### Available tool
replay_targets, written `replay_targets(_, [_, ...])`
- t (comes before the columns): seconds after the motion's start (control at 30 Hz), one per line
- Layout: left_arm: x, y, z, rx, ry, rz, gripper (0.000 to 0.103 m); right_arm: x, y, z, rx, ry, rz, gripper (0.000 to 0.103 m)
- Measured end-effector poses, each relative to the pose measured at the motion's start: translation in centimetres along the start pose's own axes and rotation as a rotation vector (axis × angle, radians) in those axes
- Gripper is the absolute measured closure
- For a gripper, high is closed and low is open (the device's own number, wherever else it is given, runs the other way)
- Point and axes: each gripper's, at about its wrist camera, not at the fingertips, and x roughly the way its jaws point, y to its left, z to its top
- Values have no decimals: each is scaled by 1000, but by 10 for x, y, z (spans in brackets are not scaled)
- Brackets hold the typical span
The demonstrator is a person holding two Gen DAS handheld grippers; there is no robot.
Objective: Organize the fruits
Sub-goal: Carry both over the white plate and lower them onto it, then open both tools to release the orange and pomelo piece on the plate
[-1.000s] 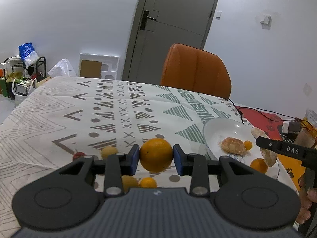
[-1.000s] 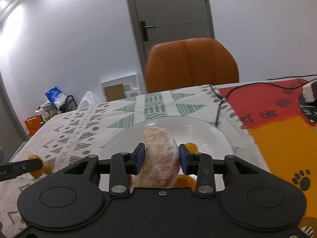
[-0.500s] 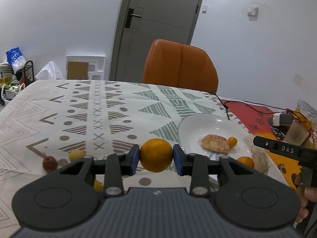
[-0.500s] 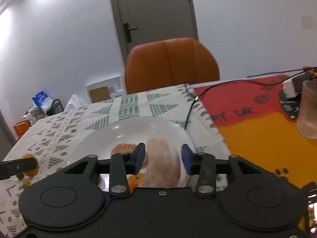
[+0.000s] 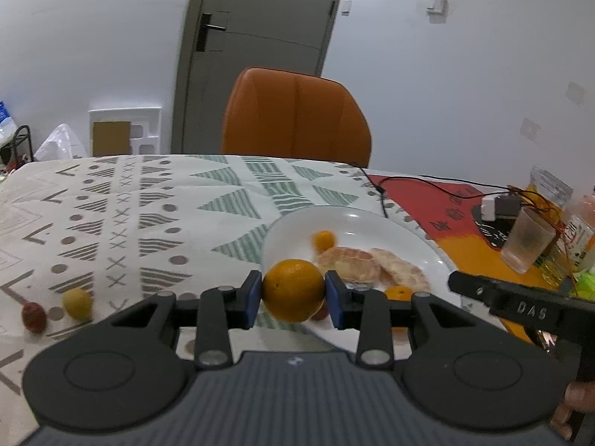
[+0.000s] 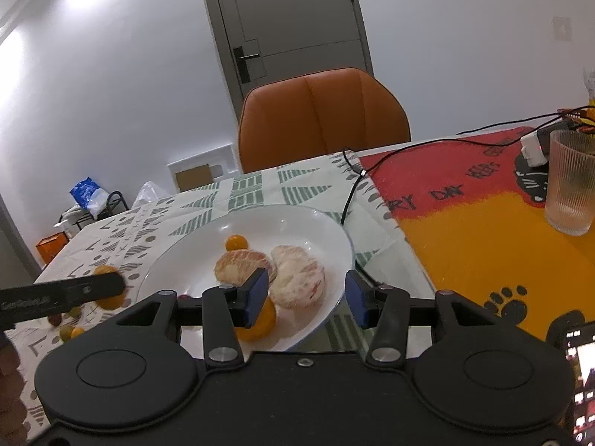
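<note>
My left gripper (image 5: 293, 295) is shut on a round orange (image 5: 293, 286), held just above the near left rim of the white plate (image 5: 372, 219). On the plate lie two peeled citrus pieces (image 6: 238, 269) (image 6: 297, 278), a small kumquat (image 6: 236, 242) and a mandarin (image 6: 260, 321). My right gripper (image 6: 306, 297) stands open at the plate's near edge. The right-hand peeled piece lies on the plate between its pads, and the right pad is clear of it. A yellow fruit (image 5: 77, 303) and a red one (image 5: 33, 317) lie on the cloth at the left.
An orange chair (image 5: 297, 119) stands behind the table. A black cable (image 6: 349, 193) runs past the plate's right side. On the red and orange mat (image 6: 483, 230) stands a ribbed glass (image 6: 571, 182). A phone (image 6: 580, 353) lies near the front right.
The left gripper carried the orange rightwards to the plate's edge. The right gripper opened, let the peeled piece down onto the plate and drew back a little.
</note>
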Motion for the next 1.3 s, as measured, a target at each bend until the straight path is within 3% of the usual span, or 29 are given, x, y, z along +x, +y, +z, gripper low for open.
replay_targets(0.33, [0,-25,5,44,-11,-22,67,-15,-3,-6,23,-9,21,51])
replay_targets(0.5, [-7,-20,9,33,-23,7,55,-16,-3,-7,29,-8,33,49])
replay_targets(0.57, [-13,-15,10,29,-38,36,46,-16,0,-8,26,-10,41,47])
replay_targets(0.77, [-29,10,9,12,-54,121,30,-13,15,-8,21,-12,85,46])
replay_targets(1.3, [-71,61,8,-18,-92,244,15,-13,59,-7,-12,-18,193,21])
